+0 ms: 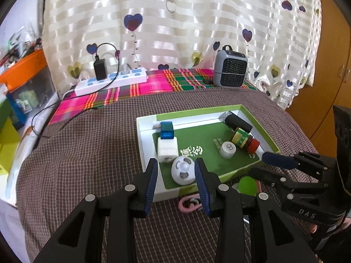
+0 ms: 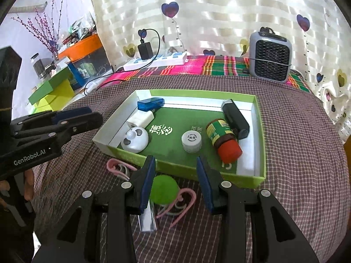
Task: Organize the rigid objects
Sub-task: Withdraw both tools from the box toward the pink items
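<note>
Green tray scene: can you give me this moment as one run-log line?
left gripper: open, empty | right gripper: open, empty | tray: six items | green ball: outside tray

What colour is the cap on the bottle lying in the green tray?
Red, on the bottle in the tray; right wrist view shows it best.

Checked cloth (image 2: 296, 175) w/ green tray (image 2: 262, 176), fan (image 2: 271, 60), power strip (image 2: 158, 61).

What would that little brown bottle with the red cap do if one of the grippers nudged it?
The brown bottle lies on its side in the green tray, so it would probably roll. It rests close beside the dark case, which might stop it that way. It looks rigid; its round, smooth body could slip between the fingers.
</note>
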